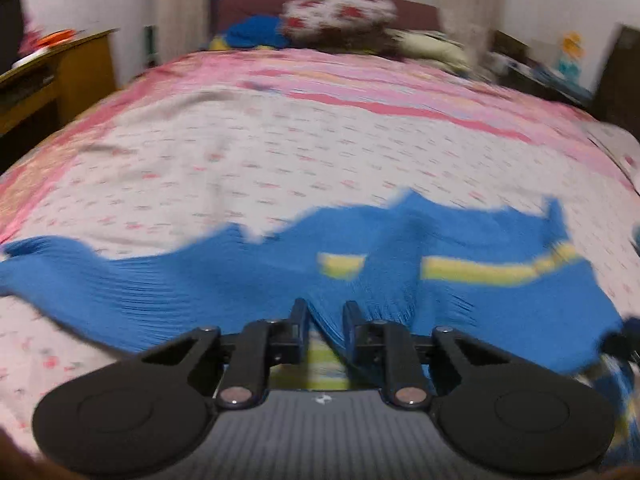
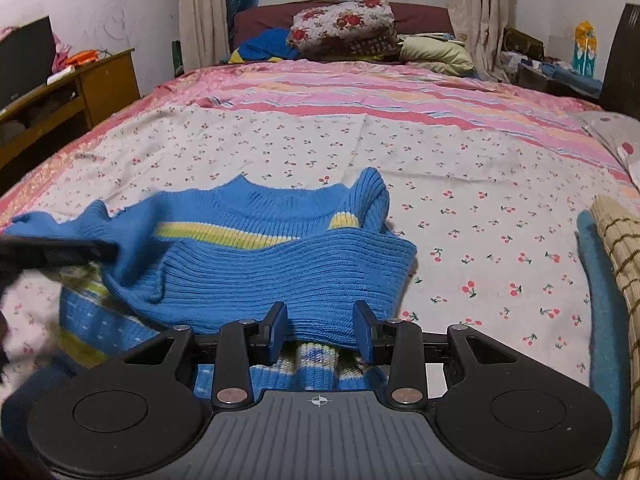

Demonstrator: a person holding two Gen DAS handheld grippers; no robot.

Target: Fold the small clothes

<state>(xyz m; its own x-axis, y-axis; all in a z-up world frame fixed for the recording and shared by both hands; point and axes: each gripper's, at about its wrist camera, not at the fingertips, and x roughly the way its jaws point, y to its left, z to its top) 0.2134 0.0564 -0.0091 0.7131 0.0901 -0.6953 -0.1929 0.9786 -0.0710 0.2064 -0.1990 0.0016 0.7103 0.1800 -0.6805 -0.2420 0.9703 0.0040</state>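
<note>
At the bottom centre of the left wrist view, the left gripper [image 1: 325, 320] has its fingers drawn narrow, pinching a bunched ridge of the blue sweater [image 1: 248, 276]. That view is motion-blurred. At the bottom centre of the right wrist view, the right gripper [image 2: 321, 330] has its fingers set wider apart, with a folded blue edge of the sweater [image 2: 288, 276] lying between them; whether they grip it I cannot tell. The sweater, with yellow stripes, lies rumpled across the lower middle of the bed [image 2: 460, 168] on a cherry-print sheet. Farther up, pink striped bedding gives way to a floral pillow [image 2: 344, 24] at top centre. A wooden cabinet [image 2: 100, 84] stands at upper left.
</note>
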